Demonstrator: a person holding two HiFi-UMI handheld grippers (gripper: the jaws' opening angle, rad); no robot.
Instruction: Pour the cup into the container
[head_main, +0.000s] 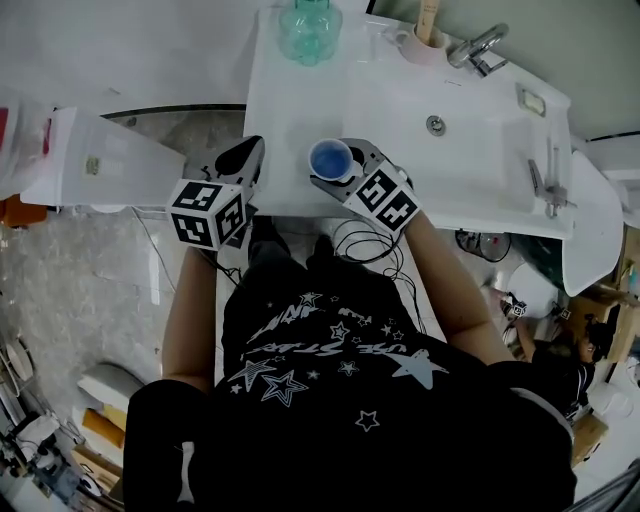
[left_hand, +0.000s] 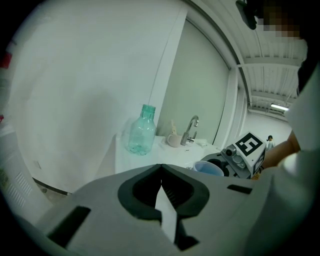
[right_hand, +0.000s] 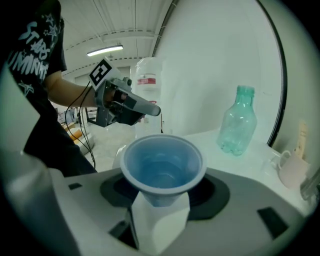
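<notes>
Right gripper (right_hand: 160, 207) clamps the blue cup (right_hand: 162, 162) upright; left gripper (left_hand: 161, 172) is closed on nothing.
The cup is held by its lower wall over the counter's (head_main: 400, 110) near edge. It looks thin, light and easily crushed, so a gentle mid-wall hold suits it. The green bottle (right_hand: 238, 120) stands well apart at the far end.

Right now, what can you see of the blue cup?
The blue cup is round, plastic-looking, and widens up to a rolled rim. It stands upright, mouth open, pinched near its base between the jaws of the right gripper, over the front of the white counter. I can't tell what is inside.
</notes>
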